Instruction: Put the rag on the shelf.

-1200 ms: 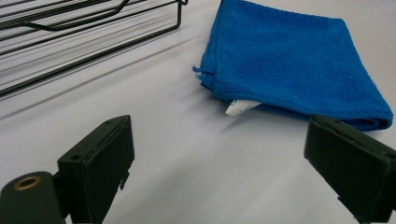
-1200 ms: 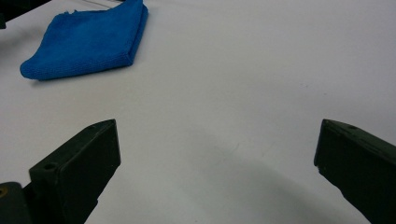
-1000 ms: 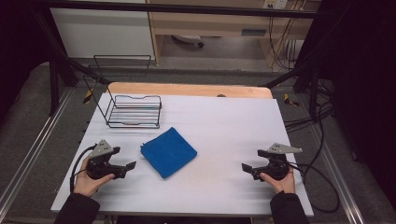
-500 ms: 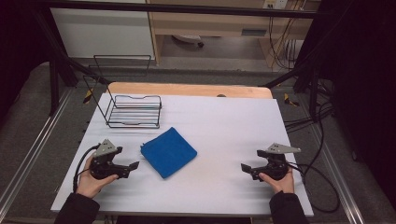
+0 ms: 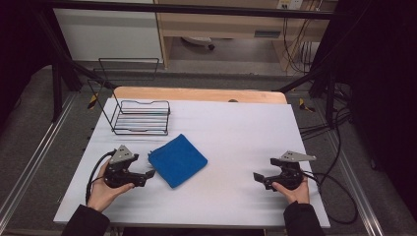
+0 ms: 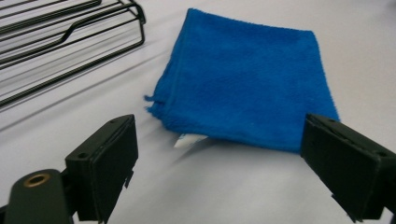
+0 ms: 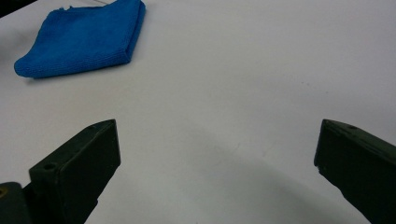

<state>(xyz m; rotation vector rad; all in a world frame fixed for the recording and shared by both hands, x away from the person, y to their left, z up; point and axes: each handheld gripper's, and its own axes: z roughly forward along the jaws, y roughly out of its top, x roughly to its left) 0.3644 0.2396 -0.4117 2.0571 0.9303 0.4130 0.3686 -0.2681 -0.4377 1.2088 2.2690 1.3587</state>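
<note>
Both hands are resting low on the white counter (image 5: pixel 231 132), one at each side. The left hand-held gripper (image 5: pixel 147 175) is sitting just beside the folded blue cloth (image 5: pixel 177 159), jaws spread wide and gripping nothing; in the left gripper view the cloth (image 6: pixel 247 88) is lying flat between and just beyond the two black jaws, a small white tag poking out from under its near edge. The left hand (image 5: pixel 103 189) is wrapping the gripper body, its cable looping round toward the counter's left edge.

Over on the right, the right hand-held gripper (image 5: pixel 257 177) is also standing wide open and empty, pointing across the counter toward the cloth, well apart from it. In the right gripper view the cloth (image 7: pixel 81 39) is lying far up at the top left, bare counter (image 7: pixel 224 93) between the jaws. The right hand (image 5: pixel 294 189) is holding it near the front edge.

Behind the cloth, toward the far left, a black wire rack (image 5: pixel 140 117) is standing upright on the counter, near the cloth but not touching it; its wires (image 6: pixel 65 37) are showing in the left gripper view too.
</note>
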